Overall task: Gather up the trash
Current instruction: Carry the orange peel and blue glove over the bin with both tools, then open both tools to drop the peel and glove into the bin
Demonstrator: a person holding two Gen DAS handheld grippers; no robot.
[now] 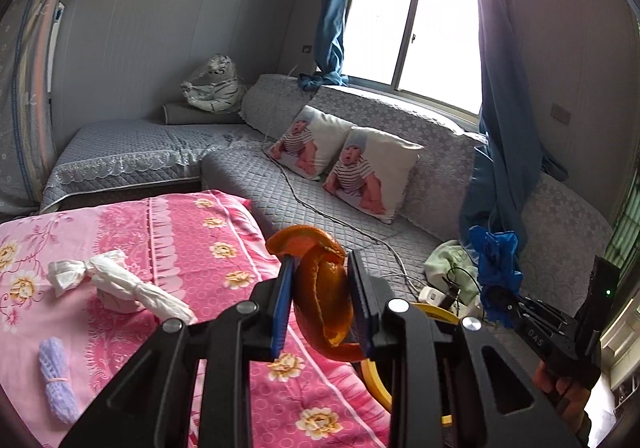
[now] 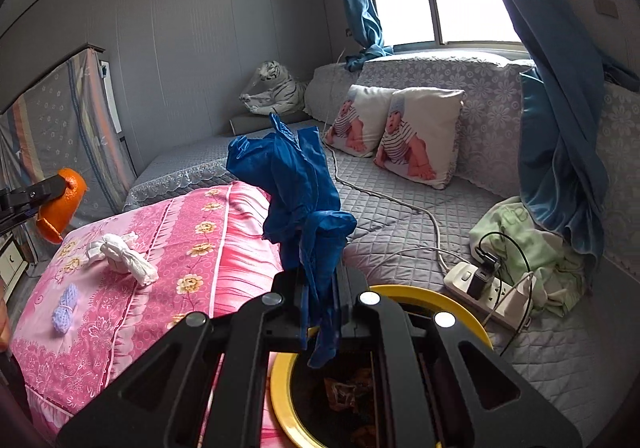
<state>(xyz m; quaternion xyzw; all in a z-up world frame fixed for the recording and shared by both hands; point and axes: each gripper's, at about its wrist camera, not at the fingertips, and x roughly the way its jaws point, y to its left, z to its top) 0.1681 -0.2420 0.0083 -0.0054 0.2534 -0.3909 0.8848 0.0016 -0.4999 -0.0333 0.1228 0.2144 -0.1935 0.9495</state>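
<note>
My left gripper (image 1: 320, 268) is shut on an orange peel (image 1: 320, 284) and holds it above the pink bedspread's right edge; it also shows in the right wrist view (image 2: 60, 203). My right gripper (image 2: 320, 280) is shut on a crumpled blue plastic bag (image 2: 296, 183), held over a yellow-rimmed trash bin (image 2: 436, 298) with dark scraps inside. The blue bag also shows in the left wrist view (image 1: 496, 268), as does the bin's rim (image 1: 374, 380). A twisted white tissue (image 1: 116, 284) (image 2: 124, 256) lies on the pink bedspread (image 1: 200, 248).
A small lilac knitted bundle (image 1: 58, 378) (image 2: 66, 308) lies on the bedspread. A grey quilted sofa (image 2: 400, 215) carries two baby-print cushions (image 2: 420, 135), a white power strip (image 2: 484, 296) with cables, and a green cloth (image 2: 528, 244). Blue curtains (image 2: 560, 127) hang at right.
</note>
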